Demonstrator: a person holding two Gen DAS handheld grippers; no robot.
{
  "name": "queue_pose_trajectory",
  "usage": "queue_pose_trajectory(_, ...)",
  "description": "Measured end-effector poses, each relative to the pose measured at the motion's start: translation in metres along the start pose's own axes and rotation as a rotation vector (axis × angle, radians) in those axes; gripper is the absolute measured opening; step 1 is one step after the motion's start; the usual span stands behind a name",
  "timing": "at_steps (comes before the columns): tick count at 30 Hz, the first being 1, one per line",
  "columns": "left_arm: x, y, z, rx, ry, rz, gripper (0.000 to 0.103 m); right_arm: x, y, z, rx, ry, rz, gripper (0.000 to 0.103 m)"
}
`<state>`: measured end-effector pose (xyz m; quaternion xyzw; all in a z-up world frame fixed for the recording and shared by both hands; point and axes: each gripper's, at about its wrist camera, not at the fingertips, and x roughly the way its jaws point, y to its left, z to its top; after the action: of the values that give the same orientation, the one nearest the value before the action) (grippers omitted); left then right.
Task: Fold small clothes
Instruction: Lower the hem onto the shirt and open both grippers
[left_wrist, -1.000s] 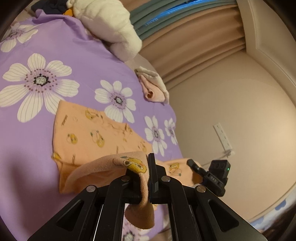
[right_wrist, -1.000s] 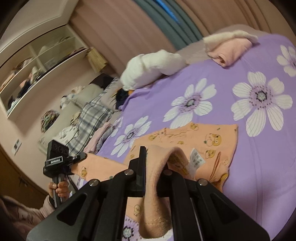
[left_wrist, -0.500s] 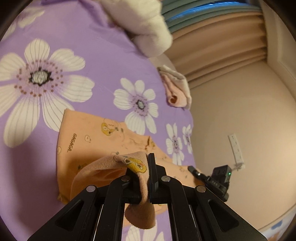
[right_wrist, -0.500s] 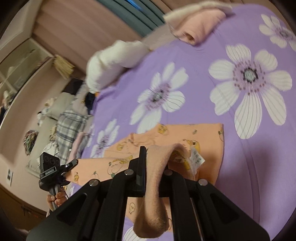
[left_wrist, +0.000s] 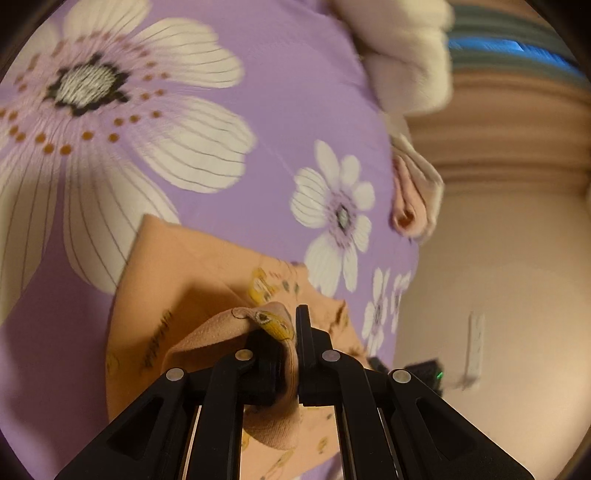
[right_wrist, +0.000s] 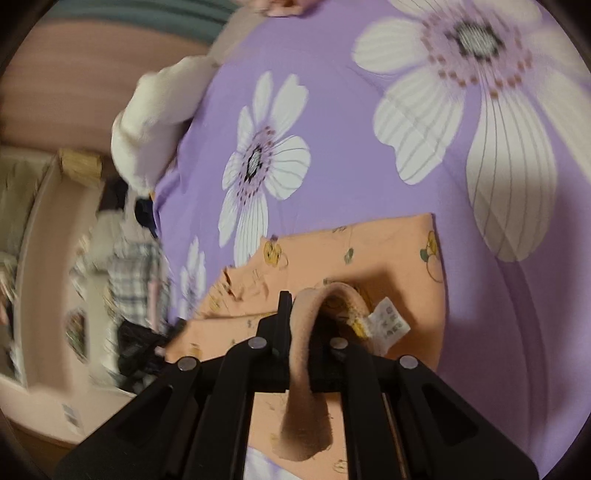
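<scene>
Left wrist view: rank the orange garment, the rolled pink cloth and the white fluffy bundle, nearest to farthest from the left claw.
1. Orange garment: pinched in the left claw, the rest spread just ahead on the purple sheet.
2. Rolled pink cloth: farther off, to the right at the bed's edge.
3. White fluffy bundle: farthest, top right.

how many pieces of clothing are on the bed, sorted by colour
orange with cartoon print: 1, the garment pinched by the left gripper and the right gripper
pink: 1, the rolled piece near the bed's far edge
white or cream: 1, the fluffy bundle
total: 3
</scene>
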<state>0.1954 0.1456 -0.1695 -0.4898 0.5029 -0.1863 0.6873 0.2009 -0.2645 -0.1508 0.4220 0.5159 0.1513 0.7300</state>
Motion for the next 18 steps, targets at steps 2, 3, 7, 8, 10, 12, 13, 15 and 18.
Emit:
queue_pose_trajectory(2,0.0,0.007,0.007,-0.053,-0.017,0.008,0.0,0.0,-0.01,0.007,0.095,-0.006,0.049,0.01)
queue_pose_trajectory(3,-0.001,0.011,0.011,-0.089,-0.026,0.001,0.0,0.0,-0.016,0.01,0.14,-0.013,0.067,0.015)
queue_pose_trajectory(7,-0.007,0.02,0.02,-0.178,-0.069,-0.068,0.047,-0.005,-0.032,0.018,0.286,-0.068,0.174,0.027)
queue_pose_trajectory(8,-0.013,0.02,0.022,-0.185,-0.098,-0.078,0.067,-0.007,-0.032,0.02,0.291,-0.085,0.2,0.028)
queue_pose_trajectory(10,-0.024,0.017,0.027,-0.19,-0.147,-0.101,0.071,-0.012,-0.026,0.023,0.272,-0.133,0.23,0.041)
queue_pose_trajectory(12,-0.031,0.014,0.031,-0.177,-0.164,-0.096,0.071,-0.022,-0.022,0.024,0.273,-0.186,0.246,0.056)
queue_pose_trajectory(13,-0.036,0.011,0.032,-0.156,-0.178,-0.073,0.071,-0.026,-0.022,0.026,0.281,-0.2,0.264,0.056)
queue_pose_trajectory(15,-0.047,0.008,0.033,-0.113,-0.2,-0.05,0.071,-0.039,-0.017,0.027,0.272,-0.253,0.268,0.056)
queue_pose_trajectory(18,-0.064,0.001,0.028,-0.039,-0.231,-0.042,0.071,-0.055,0.0,0.019,0.153,-0.289,0.17,0.056)
